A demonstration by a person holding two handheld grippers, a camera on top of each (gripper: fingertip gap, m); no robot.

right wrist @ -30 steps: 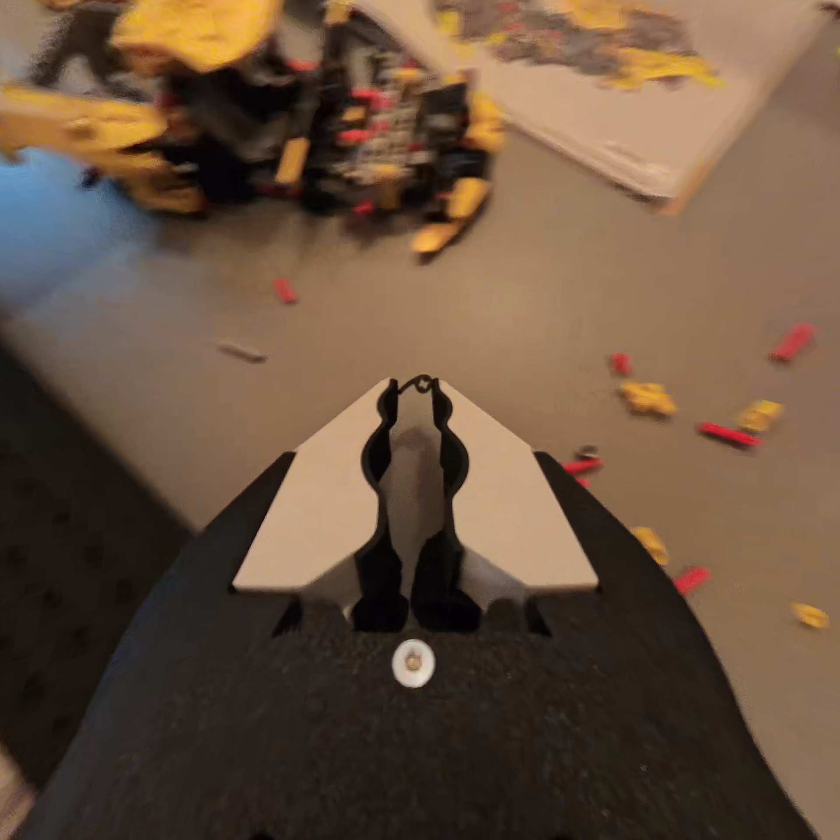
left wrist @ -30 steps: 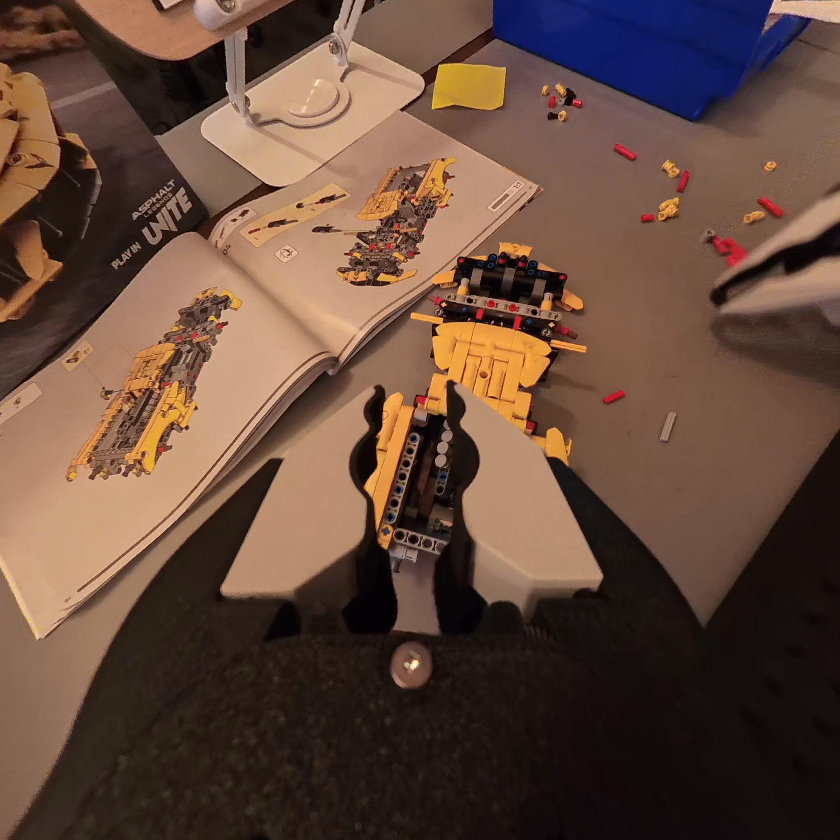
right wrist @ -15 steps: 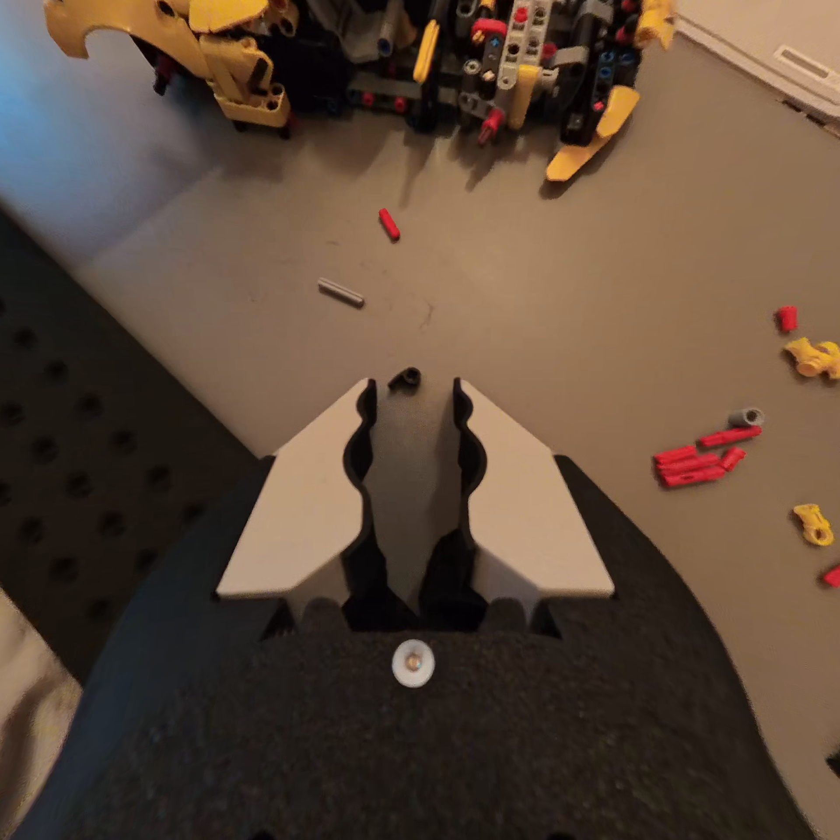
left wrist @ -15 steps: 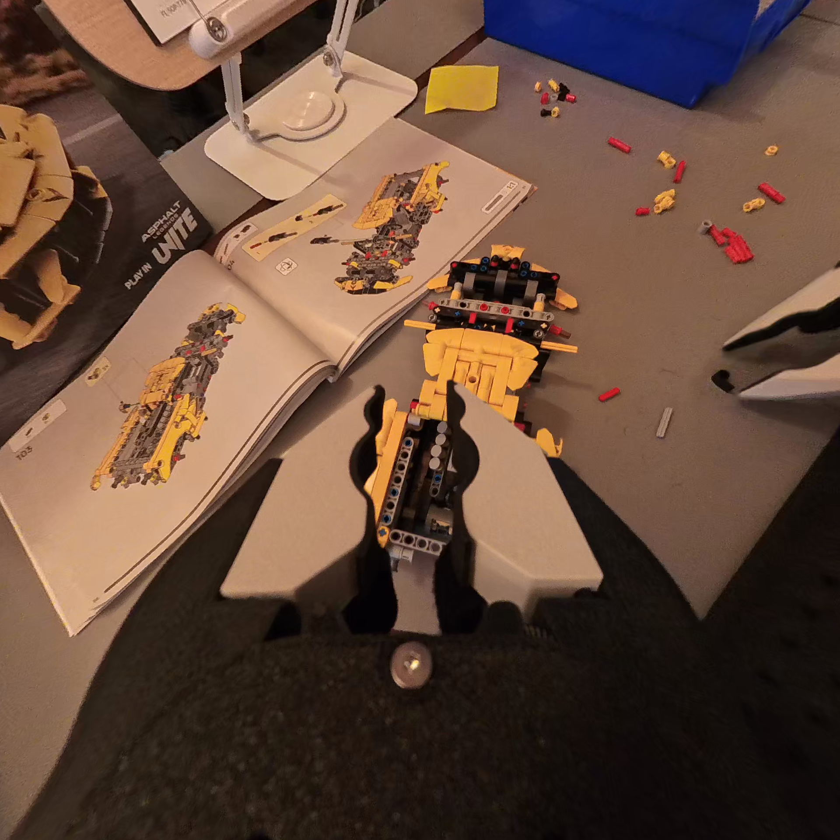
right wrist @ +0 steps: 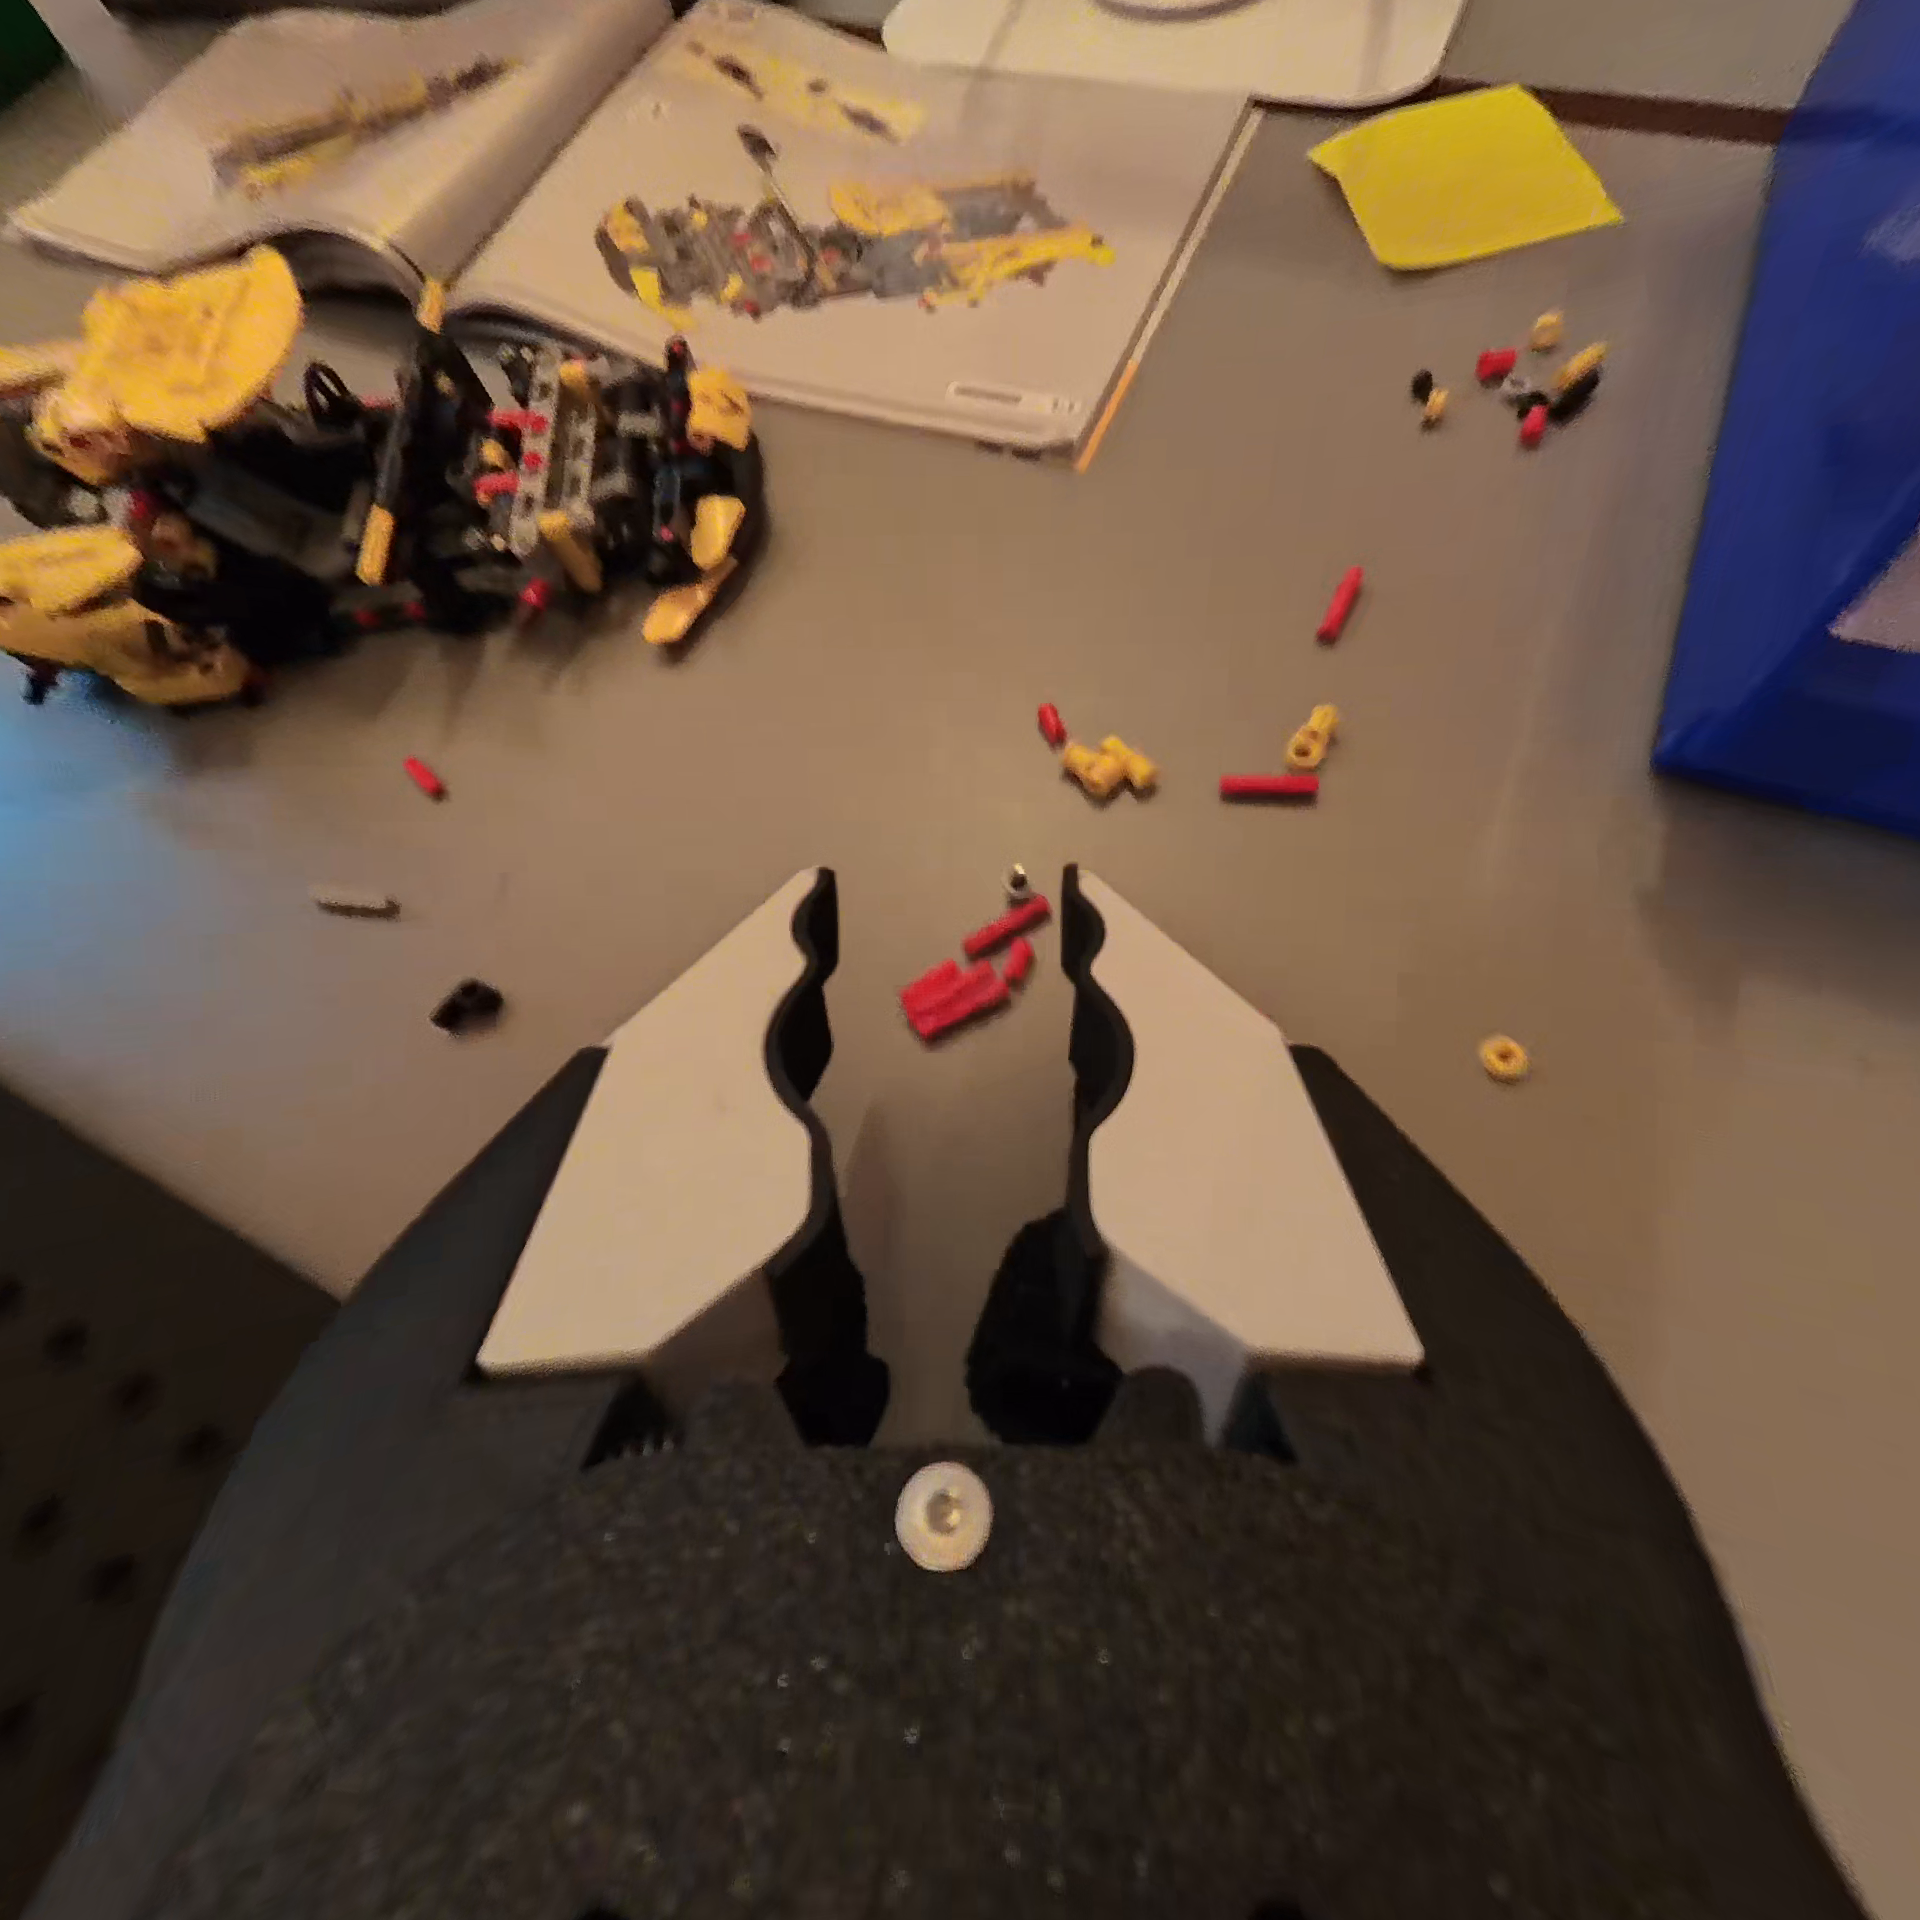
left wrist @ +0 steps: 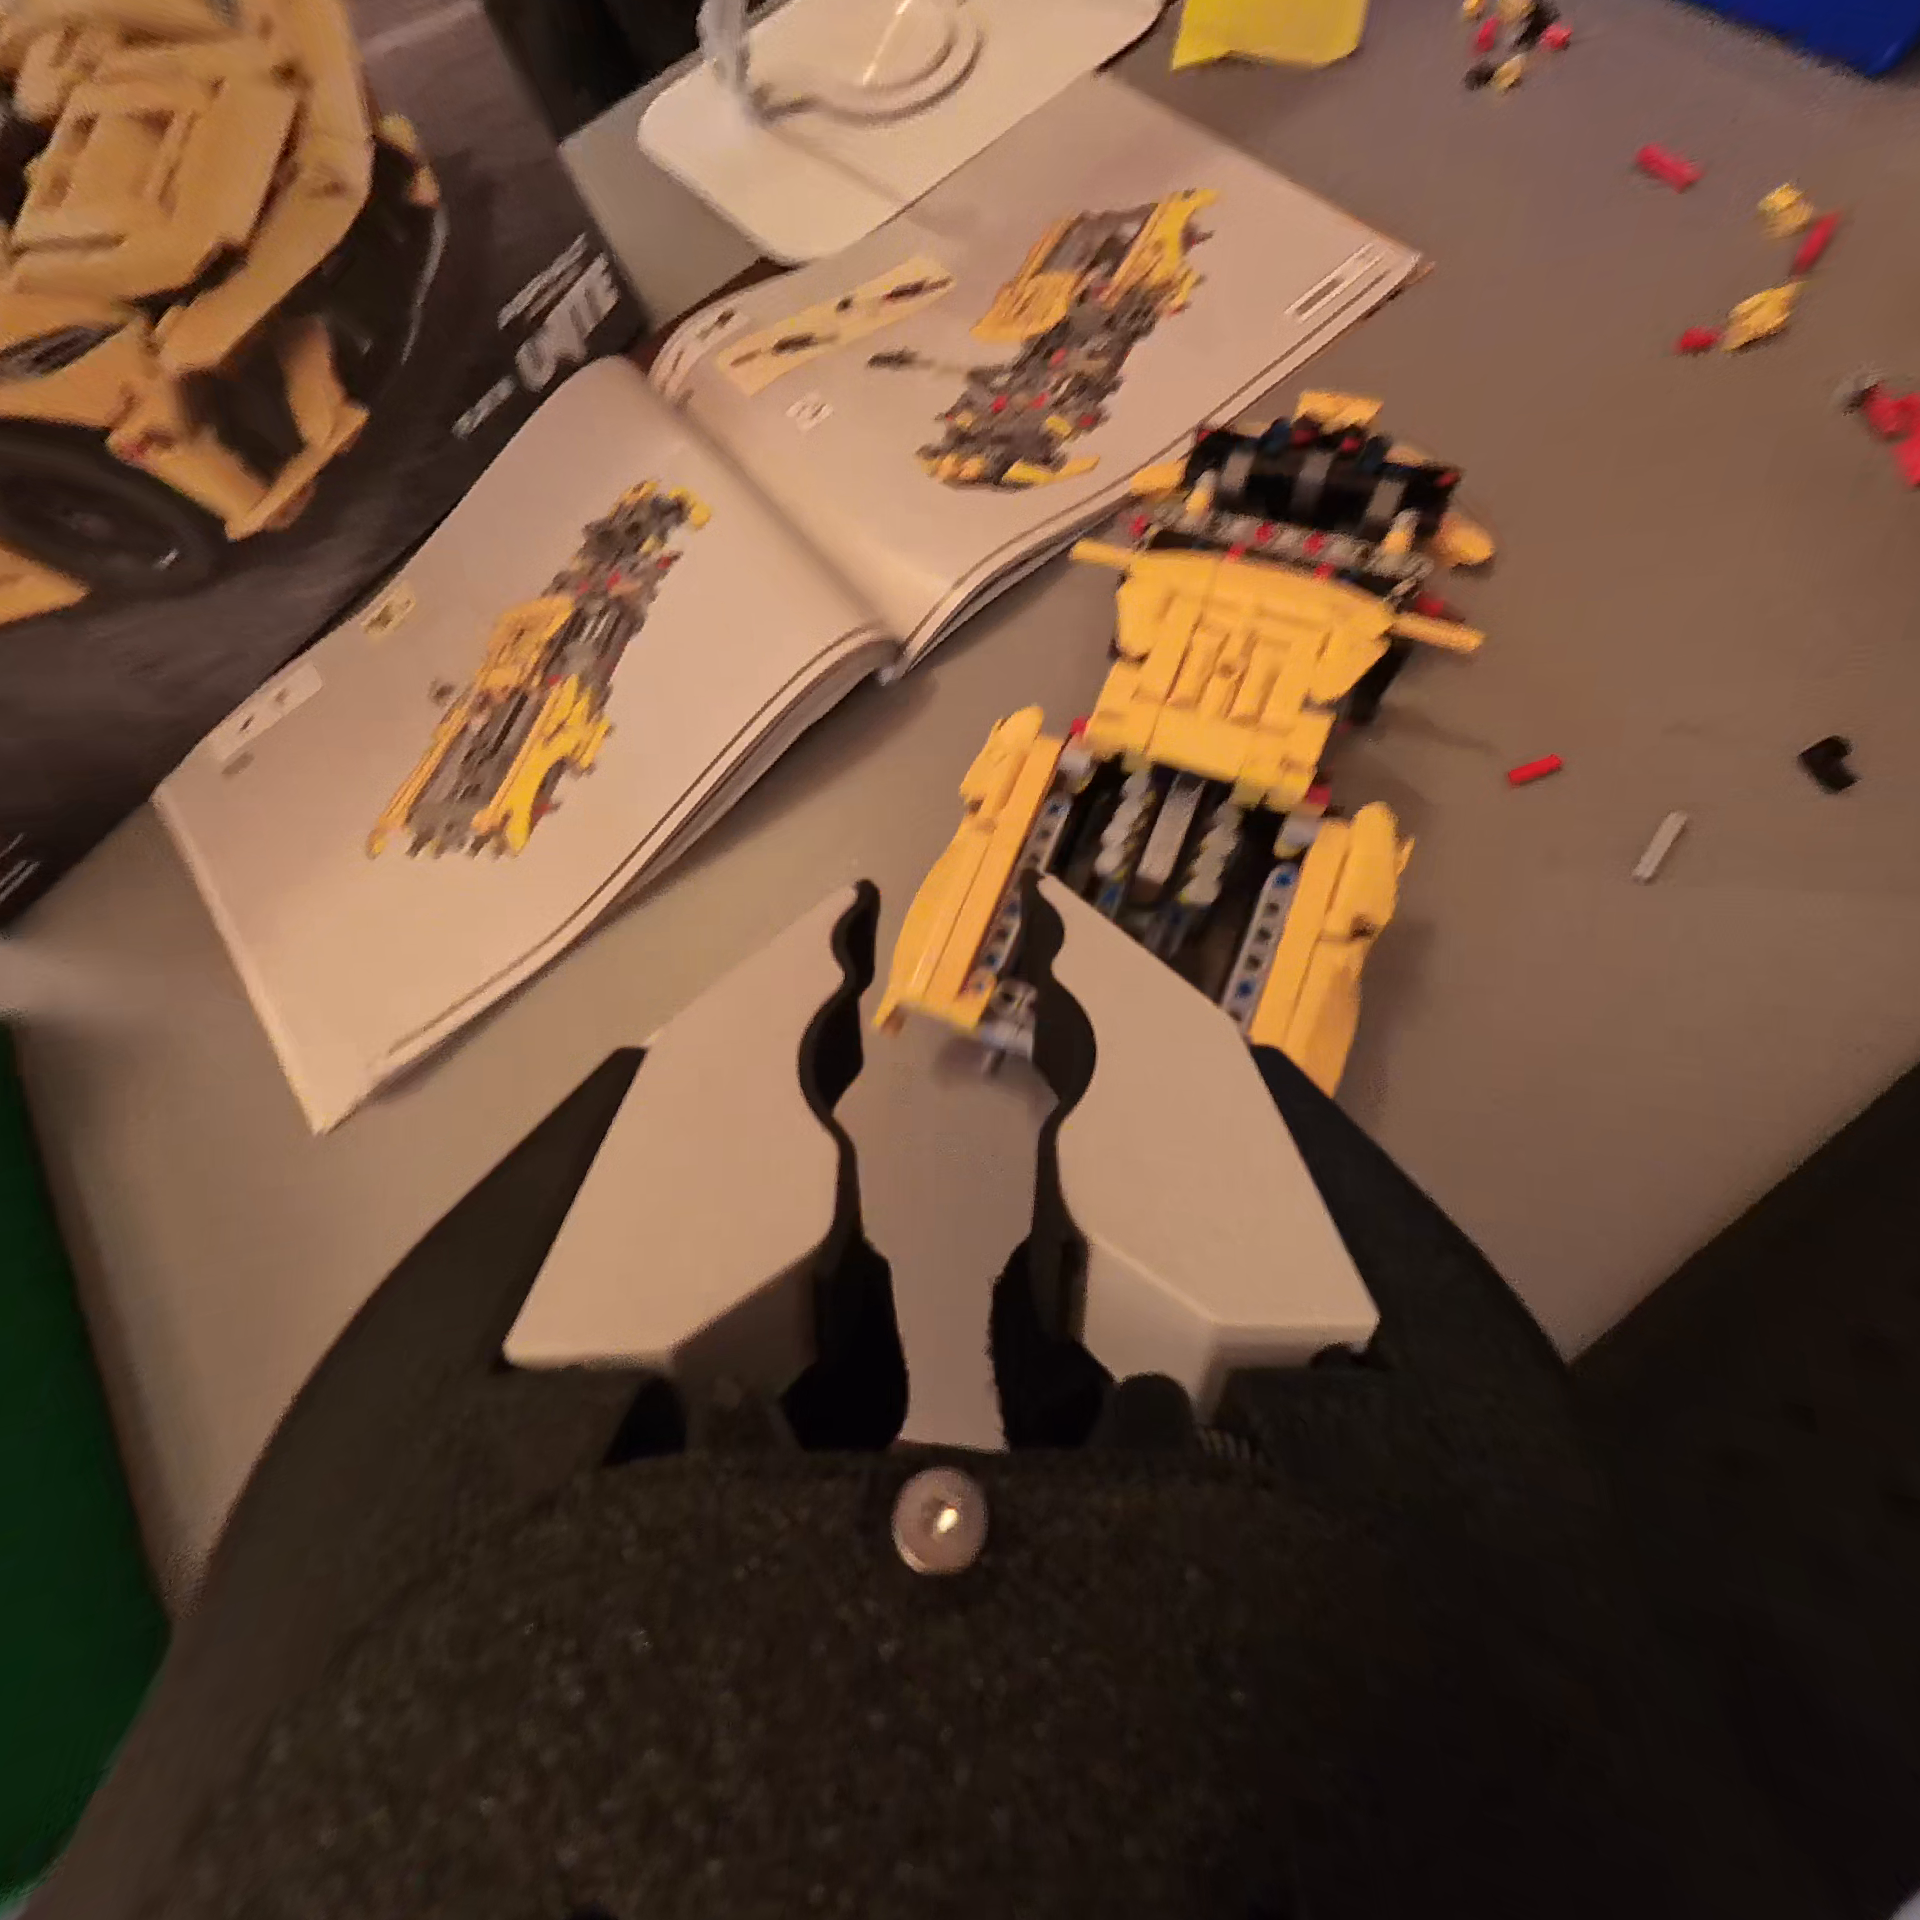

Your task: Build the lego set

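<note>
The partly built yellow and black Lego car [left wrist: 1226, 665] lies on the grey table; it also shows in the right wrist view [right wrist: 416, 499]. My left gripper [left wrist: 945, 899] is open and empty, with the car's rear left corner showing between its fingers. My right gripper [right wrist: 945, 883] is open wide and empty over a cluster of red pins [right wrist: 966, 987] and a small grey bush [right wrist: 1016, 883]. A small black piece [right wrist: 468, 1003] lies loose on the table to its left; it also shows in the left wrist view [left wrist: 1825, 764].
The open instruction booklet [left wrist: 644, 665] lies left of the car, with the set's box [left wrist: 208, 364] and a white lamp base [left wrist: 883, 104] behind it. A blue bin [right wrist: 1818, 468] and a yellow paper [right wrist: 1465, 177] are at the far right. Loose red and yellow pieces [right wrist: 1107, 769] are scattered about. Across from one pair of fingers to the other is roughly 35 cm. To the small black piece [right wrist: 468, 1003]: right tips about 11 cm, left tips about 25 cm. My left wrist view [left wrist: 1841, 755] looks at it from another angle.
My right gripper opened, left the small black piece on the table and moved right over the red pins. My left gripper let go of the car and shifted left and back.
</note>
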